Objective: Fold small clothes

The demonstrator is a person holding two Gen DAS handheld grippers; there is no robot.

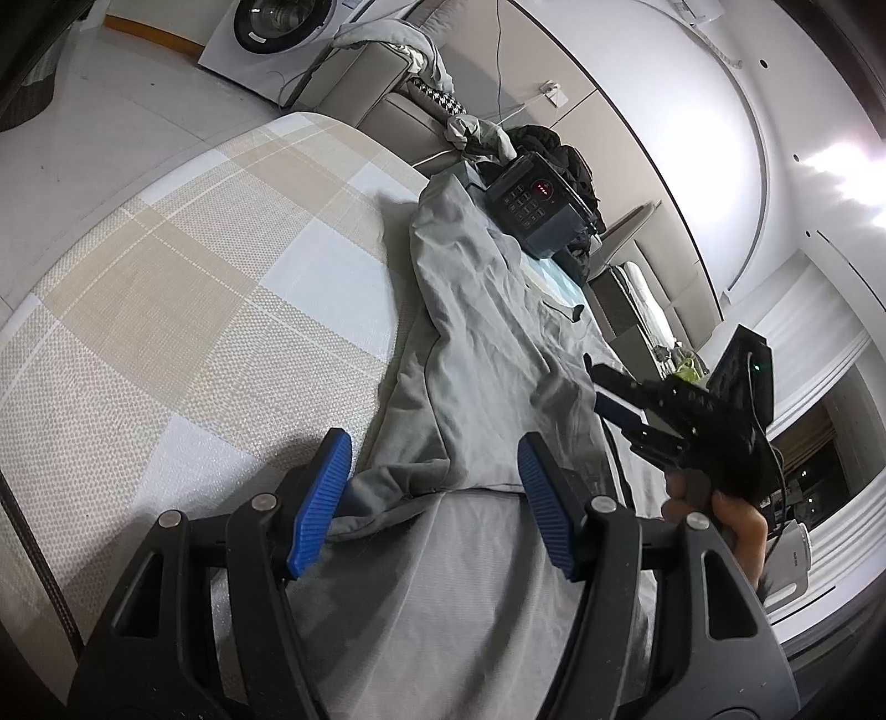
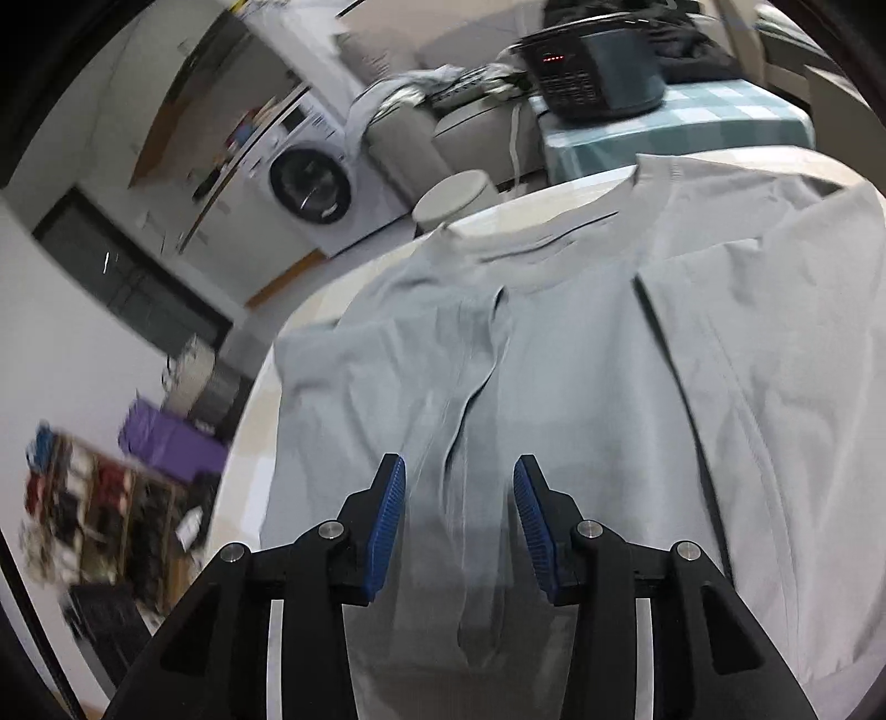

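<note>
A light grey T-shirt lies on the checked table, with both sides folded in toward the middle. My left gripper is open just above its near folded edge, with nothing between the blue pads. The right gripper shows in the left wrist view at the shirt's right edge, open, held by a hand. In the right wrist view the shirt spreads out with its collar far away, and my right gripper hovers open over a folded sleeve seam.
A dark device with a keypad stands at the far end of the table beside a pile of dark clothes. A sofa and a washing machine are behind. A shelf with clutter is left of the table.
</note>
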